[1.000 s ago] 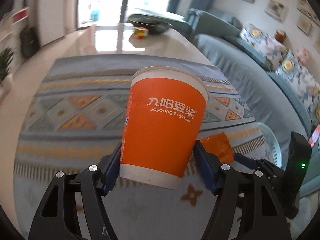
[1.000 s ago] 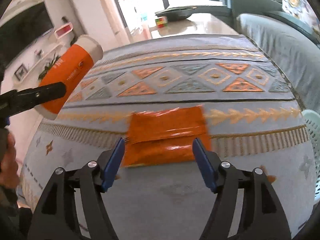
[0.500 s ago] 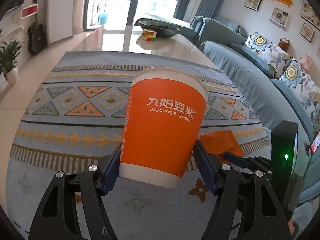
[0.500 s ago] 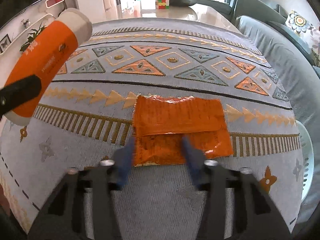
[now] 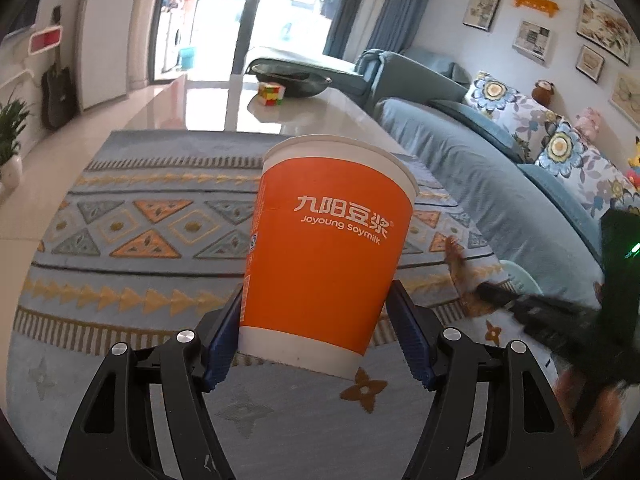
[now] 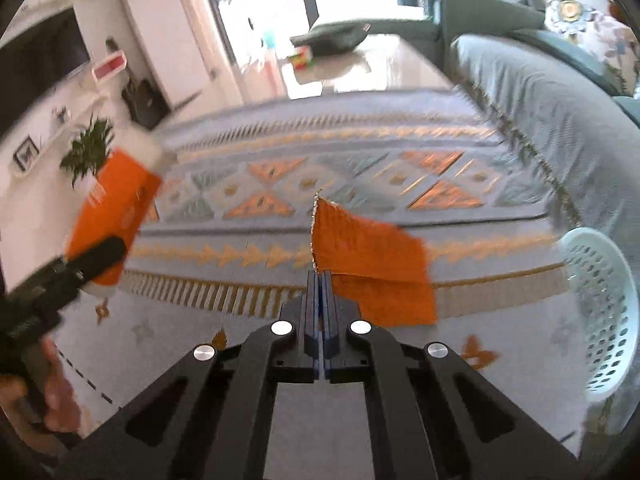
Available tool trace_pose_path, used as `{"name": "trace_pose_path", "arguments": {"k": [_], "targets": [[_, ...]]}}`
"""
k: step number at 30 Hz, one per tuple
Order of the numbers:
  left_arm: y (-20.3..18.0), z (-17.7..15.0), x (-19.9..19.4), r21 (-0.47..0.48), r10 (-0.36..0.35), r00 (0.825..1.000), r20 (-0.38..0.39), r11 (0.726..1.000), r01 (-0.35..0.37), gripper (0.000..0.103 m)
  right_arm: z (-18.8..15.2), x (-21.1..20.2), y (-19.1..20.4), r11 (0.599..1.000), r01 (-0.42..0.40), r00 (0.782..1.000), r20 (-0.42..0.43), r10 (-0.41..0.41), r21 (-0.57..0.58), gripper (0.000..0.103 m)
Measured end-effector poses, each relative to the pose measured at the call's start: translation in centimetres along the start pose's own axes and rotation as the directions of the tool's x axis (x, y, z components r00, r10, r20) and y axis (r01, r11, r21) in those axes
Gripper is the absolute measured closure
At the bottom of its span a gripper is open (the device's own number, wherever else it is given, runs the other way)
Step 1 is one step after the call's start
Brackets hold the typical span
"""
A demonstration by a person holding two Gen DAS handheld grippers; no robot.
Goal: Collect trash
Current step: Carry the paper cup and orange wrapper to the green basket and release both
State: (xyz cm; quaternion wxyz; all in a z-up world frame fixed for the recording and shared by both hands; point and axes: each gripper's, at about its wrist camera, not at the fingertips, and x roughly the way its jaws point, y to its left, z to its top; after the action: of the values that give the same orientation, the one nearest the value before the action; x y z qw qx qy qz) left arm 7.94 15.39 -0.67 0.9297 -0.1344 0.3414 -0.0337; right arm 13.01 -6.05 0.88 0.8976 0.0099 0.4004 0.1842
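An orange paper cup (image 5: 328, 248) with a white rim and "Joyoung soymilk" print stands upright between the blue pads of my left gripper (image 5: 316, 320), which is shut on its lower half above the rug. My right gripper (image 6: 320, 280) is shut on the left edge of an orange foil wrapper (image 6: 372, 256). The wrapper hangs off the rug, flapping to the right of the fingers. The right wrist view also shows the cup (image 6: 114, 212) at far left, blurred. In the left wrist view, the wrapper (image 5: 460, 276) and the right gripper (image 5: 500, 300) appear blurred at the right.
A pale perforated basket (image 6: 600, 308) sits on the patterned rug (image 6: 360, 152) at the right, beside a blue-grey sofa (image 5: 480, 168). Beyond the rug, a glossy low table (image 5: 240, 116) carries a colour cube (image 5: 272, 94) and a dark dish (image 5: 292, 78). A hand (image 6: 48, 396) shows at lower left.
My right gripper closed on the wrapper's edge and lifted it off the rug. The left gripper kept its hold on the cup and shifted only slightly.
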Motion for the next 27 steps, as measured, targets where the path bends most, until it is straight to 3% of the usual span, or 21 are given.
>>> {"name": "trace_pose_path", "arguments": {"k": [5, 15, 21, 27], "targets": [[-3.6, 1.3, -1.0, 0.052, -0.058, 0.998, 0.029, 0.997, 0.056, 0.036, 1.1, -5.2, -3.8, 0.998, 0.043, 0.994, 0.1, -0.048, 0.047, 0.103], [-16.1, 3.8, 0.6, 0.188, -0.214, 0.977, 0.024, 0.961, 0.205, 0.036, 1.3, -13.4, -12.8, 0.977, 0.141, 0.961, 0.217, -0.175, 0.162, 0.103], [-24.2, 3.5, 4.0, 0.255, -0.276, 0.961, -0.033, 0.927, 0.275, 0.036, 0.0, -15.2, -19.4, 0.95, 0.189, 0.945, 0.216, -0.245, 0.25, 0.103], [-29.8, 3.0, 8.8, 0.249, -0.315, 0.941, -0.119, 0.908, 0.336, 0.036, -2.0, -14.0, -25.2, 0.926, 0.201, 0.948, 0.174, -0.266, 0.32, 0.103]]}}
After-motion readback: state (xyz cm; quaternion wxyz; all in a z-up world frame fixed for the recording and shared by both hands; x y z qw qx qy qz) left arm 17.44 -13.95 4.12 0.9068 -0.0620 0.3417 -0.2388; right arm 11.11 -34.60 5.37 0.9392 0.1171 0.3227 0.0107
